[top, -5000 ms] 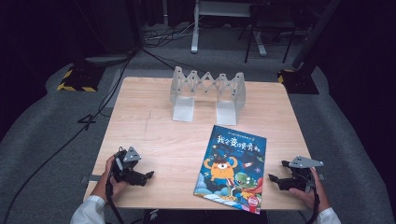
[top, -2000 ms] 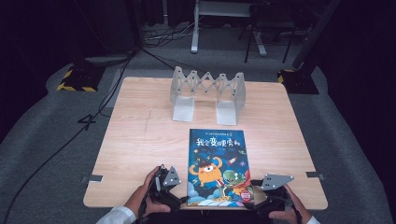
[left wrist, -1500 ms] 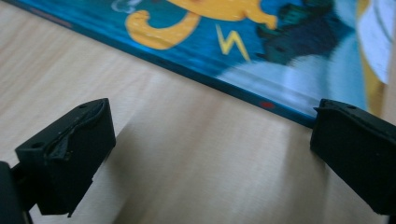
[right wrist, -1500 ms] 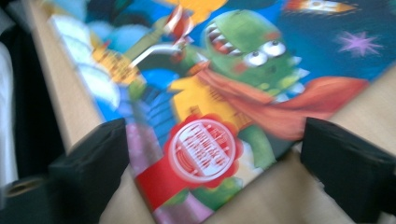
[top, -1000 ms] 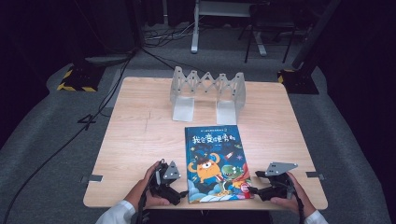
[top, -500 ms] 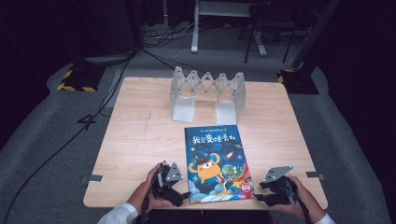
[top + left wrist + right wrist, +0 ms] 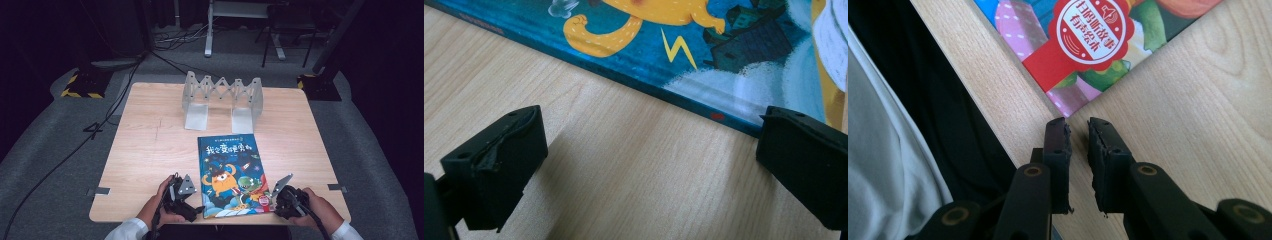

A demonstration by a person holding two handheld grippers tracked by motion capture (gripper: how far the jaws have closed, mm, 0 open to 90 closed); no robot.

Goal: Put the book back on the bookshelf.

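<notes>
A children's picture book [image 7: 232, 170] with a blue cartoon cover lies flat near the table's front edge. My left gripper [image 7: 196, 210] rests at the book's near left corner. In the left gripper view its jaws stand wide open [image 7: 649, 165] over bare wood, just short of the book's edge [image 7: 684, 95]. My right gripper [image 7: 275, 202] is at the near right corner. Its jaws [image 7: 1077, 125] have just been closing and are shut with nothing between them, the tips just short of the book's corner [image 7: 1068, 107] with its red seal.
A grey accordion-style rack [image 7: 222, 97] stands at the back middle of the wooden table [image 7: 150, 150]. The table's front edge [image 7: 998, 115] runs right beside my right gripper, with a white sleeve [image 7: 878, 165] below it. Dark floor and cables surround the table.
Both hands came in to the book's near corners and the book was turned square to the table. In the last second the right gripper shifted slightly at its corner; the left stayed put.
</notes>
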